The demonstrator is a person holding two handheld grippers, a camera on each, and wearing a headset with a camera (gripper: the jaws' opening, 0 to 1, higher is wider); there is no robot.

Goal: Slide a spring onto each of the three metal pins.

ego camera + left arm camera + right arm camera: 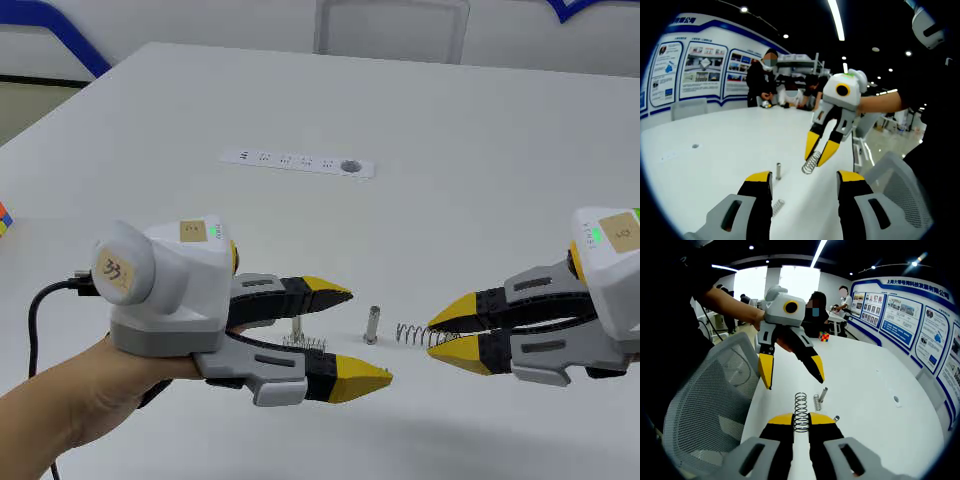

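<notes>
right gripper (801,421): jaws nearly shut, pinching the held spring (800,412) by its lower coils. The rest of the spring stands out past the yellow tips.
right gripper, head view (440,337): comes in from the right, level with the table and pointing left, with the held spring (412,335) sticking out toward the middle pin.
left gripper (805,177): jaws wide apart, nothing between them.
left gripper, head view (355,335): comes in from the left and points right, facing the other gripper tip to tip.
hand (100,390): wrapped under the left gripper's grey body. A black cable (40,310) loops out from the gripper's rear.
middle pin (372,324): upright on the table between the two grippers, just beside the held spring's free end. I cannot tell whether they touch.
second pin (296,328): stands behind the left gripper's jaws.
loose spring (305,343): lies flat on the table just beside the second pin.
table (480,150): white, matt and broad.
power strip (297,162): white, lies well beyond the pins.
mesh chair (715,400): grey, at the table's edge.
room: wall posters (695,62) with blue trim, ceiling strip lights, and people (762,82) standing at the far end.
</notes>
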